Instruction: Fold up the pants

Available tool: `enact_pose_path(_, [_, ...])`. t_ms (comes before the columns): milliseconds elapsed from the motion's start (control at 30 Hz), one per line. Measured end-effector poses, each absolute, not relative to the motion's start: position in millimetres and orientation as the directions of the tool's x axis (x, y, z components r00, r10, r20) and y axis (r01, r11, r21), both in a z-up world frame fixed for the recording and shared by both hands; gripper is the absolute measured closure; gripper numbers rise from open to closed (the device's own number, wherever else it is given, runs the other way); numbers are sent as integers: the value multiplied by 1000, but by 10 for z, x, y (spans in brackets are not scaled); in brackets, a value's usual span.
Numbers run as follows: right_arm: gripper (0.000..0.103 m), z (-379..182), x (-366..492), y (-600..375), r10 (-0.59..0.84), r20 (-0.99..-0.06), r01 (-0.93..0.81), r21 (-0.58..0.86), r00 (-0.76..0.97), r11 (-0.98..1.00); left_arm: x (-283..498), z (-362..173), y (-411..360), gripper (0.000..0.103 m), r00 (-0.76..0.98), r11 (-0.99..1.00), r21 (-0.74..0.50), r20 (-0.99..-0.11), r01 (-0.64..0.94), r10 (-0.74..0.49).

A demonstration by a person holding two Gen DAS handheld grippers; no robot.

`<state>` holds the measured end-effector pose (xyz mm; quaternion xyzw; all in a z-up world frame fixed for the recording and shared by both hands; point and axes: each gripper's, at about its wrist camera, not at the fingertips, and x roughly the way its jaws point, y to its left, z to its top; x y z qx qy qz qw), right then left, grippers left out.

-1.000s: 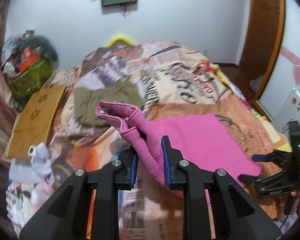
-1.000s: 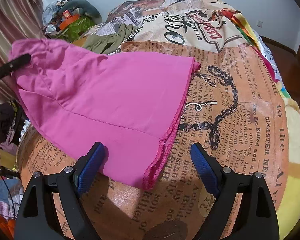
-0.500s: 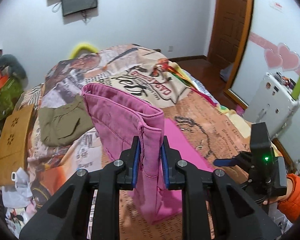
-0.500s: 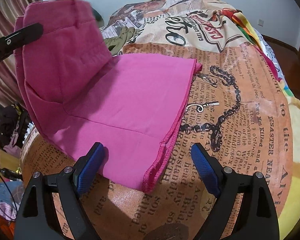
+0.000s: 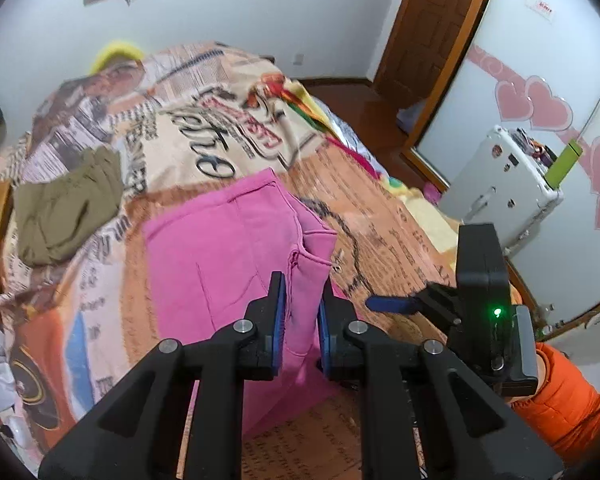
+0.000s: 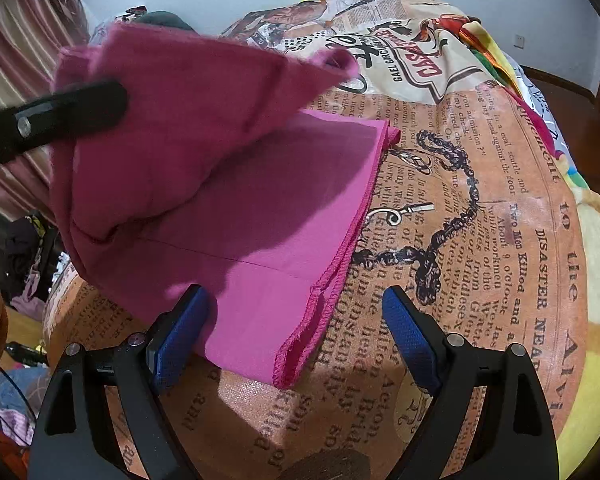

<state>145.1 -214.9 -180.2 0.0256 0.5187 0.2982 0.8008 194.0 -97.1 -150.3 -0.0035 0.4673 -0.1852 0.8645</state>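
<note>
Left gripper [image 5: 301, 312]: pads pinching a raised fold of the bright pink cloth pants [image 5: 224, 256], jaws just closing. Right gripper [image 6: 296, 330]: fingers spread wide, straddling the hem corner lying flat on the newspaper-print bedspread [image 6: 480, 248]. Olive folded garment [image 5: 68, 208] beyond.

The soft cotton pants [image 5: 220, 264] are bright pink, darker magenta in the lifted fold [image 6: 172, 120]; the printed bedspread [image 6: 480, 240] is orange-tan with black newspaper lettering, a black chain drawing and red-and-cream sign motifs; the crumpled garment [image 5: 68, 208] is olive green; both black plastic grippers' pads [image 6: 180, 332] are blue; the puffy sleeve [image 5: 564, 412] is orange; the wall's heart stickers [image 5: 540, 104] are pink.
</note>
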Motion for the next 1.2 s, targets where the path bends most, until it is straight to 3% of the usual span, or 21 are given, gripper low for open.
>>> enact_pose_path(100, [15,-1803,1453,-2148,503,-816,-448,350,286,823,1930,-1575,-1044,88,454,923,-188,-826,336,-333])
enact_pose_path(167, [15,-1804,1457,-2153,502,-816,-444,351,287,824,1922,-1599,-1091,82,430,915,-197,-834,352,-346])
enact_pose_path(233, [15,-1804,1460,-2161,500,-817,-439,352,287,827,1912,-1590,-1118,63,424,907,-202,-832,370,-359])
enact_pose_path(300, [15,-1803,1460,-2167,493,-820,-435,346,290,831,1881,-1539,-1105,29,464,915,-171,-818,366,-339])
enact_pose_path(333, [16,-1803,1459,-2166,489,-823,-435,342,290,833,1874,-1513,-1081,25,486,919,-160,-809,360,-331])
enact_pose_path(767, [16,-1765,1410,-2227,485,-822,-414,347,299,842,2701,-1624,-347,15,561,992,39,-827,123,-37])
enact_pose_path(1200, [16,-1801,1484,-2354,468,-828,-368,350,308,861,3719,-2410,-148,14,353,996,53,-935,72,25])
